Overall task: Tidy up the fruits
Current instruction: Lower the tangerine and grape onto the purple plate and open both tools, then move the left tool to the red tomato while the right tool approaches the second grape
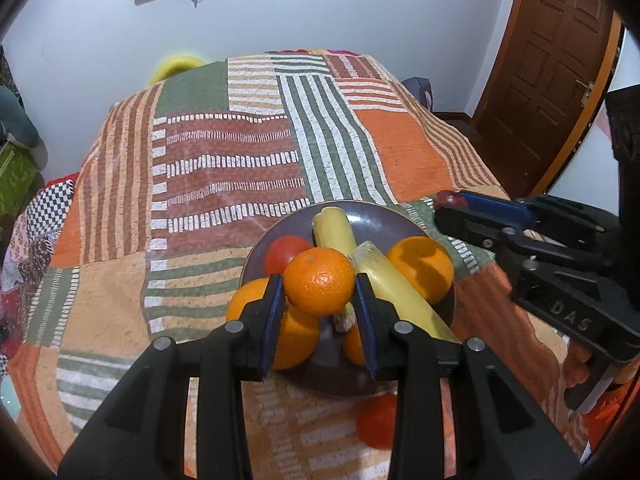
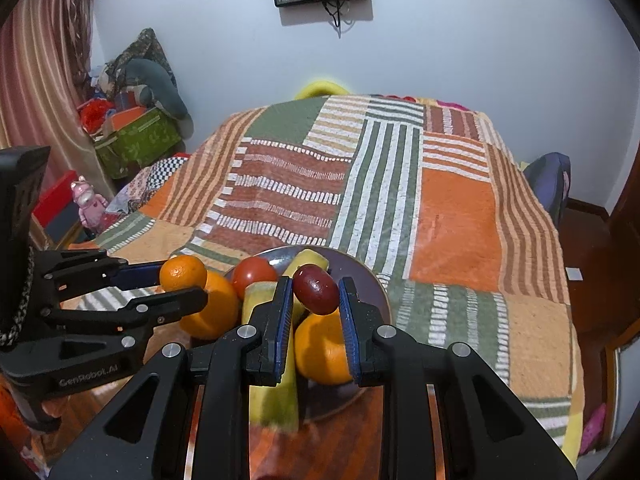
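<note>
Left gripper (image 1: 320, 292) pinches an orange (image 1: 319, 281) above the purple plate (image 1: 372, 220) of fruit; right gripper (image 2: 315, 294) clamps a dark red plum (image 2: 315, 289) over that plate, on the bed's striped blanket (image 1: 224, 168).

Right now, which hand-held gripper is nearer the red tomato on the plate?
Left. The left hand-held gripper, holding an orange, is beside the tomato; the right hand-held gripper, holding a dark red fruit, sits across the bananas.
</note>
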